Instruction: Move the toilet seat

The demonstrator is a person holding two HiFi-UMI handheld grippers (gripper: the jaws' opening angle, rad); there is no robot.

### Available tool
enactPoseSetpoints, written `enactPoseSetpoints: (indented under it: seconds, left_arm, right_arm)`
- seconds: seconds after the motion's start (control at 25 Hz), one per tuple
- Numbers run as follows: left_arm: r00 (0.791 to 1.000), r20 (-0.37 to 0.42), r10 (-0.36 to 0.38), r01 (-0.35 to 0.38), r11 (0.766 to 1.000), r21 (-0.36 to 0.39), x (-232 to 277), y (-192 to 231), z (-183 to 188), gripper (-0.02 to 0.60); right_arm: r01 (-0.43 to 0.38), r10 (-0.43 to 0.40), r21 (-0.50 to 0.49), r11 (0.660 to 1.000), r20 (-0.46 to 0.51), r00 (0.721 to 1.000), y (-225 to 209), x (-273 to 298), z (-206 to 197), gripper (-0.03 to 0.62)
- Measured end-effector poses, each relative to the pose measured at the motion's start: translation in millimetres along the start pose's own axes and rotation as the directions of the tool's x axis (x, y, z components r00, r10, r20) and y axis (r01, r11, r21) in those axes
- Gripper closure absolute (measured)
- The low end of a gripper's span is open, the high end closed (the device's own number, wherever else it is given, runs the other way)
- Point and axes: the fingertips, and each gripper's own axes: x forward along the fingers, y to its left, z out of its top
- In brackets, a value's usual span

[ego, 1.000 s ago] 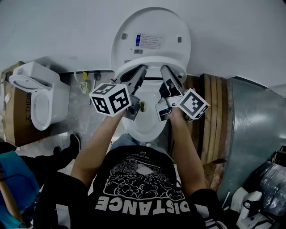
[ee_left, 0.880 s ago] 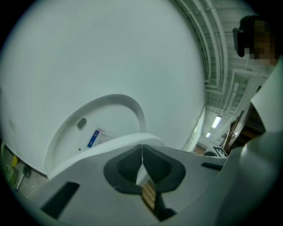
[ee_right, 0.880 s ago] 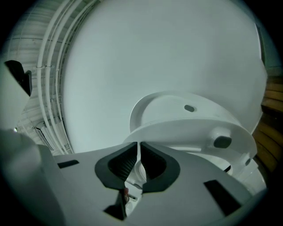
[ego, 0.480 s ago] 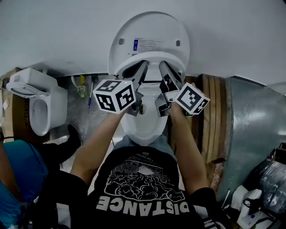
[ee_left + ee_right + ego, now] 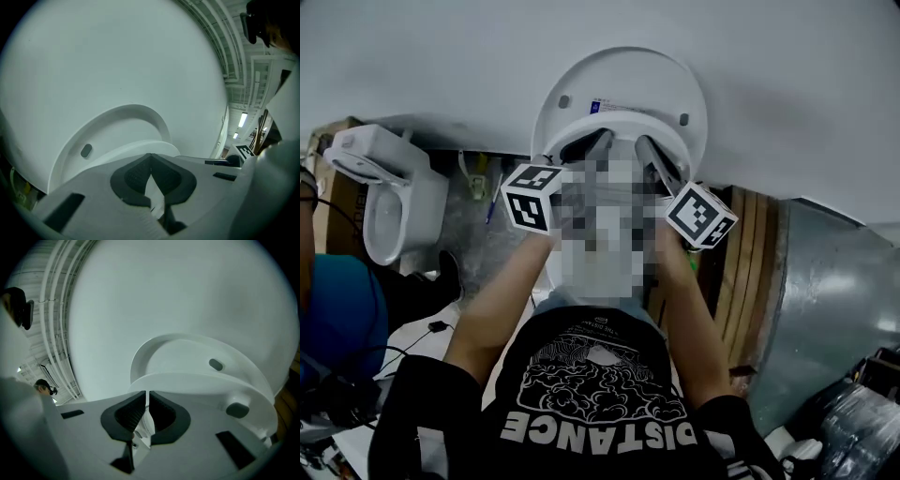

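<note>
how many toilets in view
2. One toilet stands straight ahead, in the centre of the head view; a second toilet stands off to the left. More may be hidden.

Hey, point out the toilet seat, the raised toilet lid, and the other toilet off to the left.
toilet seat [image 5: 201,380]: right gripper view, front rim of the seat.
toilet lid [image 5: 623,75]: head view, bare upper face of the lid.
other toilet [image 5: 420,202]: head view, outer side of its bowl.
</note>
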Motion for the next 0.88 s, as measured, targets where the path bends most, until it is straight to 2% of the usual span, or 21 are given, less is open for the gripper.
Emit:
enactPoseSetpoints:
  seconds: [0.32, 0.88]
  left_arm:
    - [0.999, 0.014, 0.044, -0.044, 0.999, 0.013, 20.5, 14.0, 12.3, 0.568]
    - [0.997, -0.018, 0.074, -0.073, 0.996, 0.044, 60.8, 45.5, 21.8, 0.568]
  right_arm:
    - [-0.024, 0.024, -0.017, 1.0, -0.022, 0.999, -7.2, 22.6, 14.6, 0.56]
    - [0.001, -0.004, -0.056, 0.998, -0.047, 0.999, -30.8, 66.1, 34.1, 0.56]
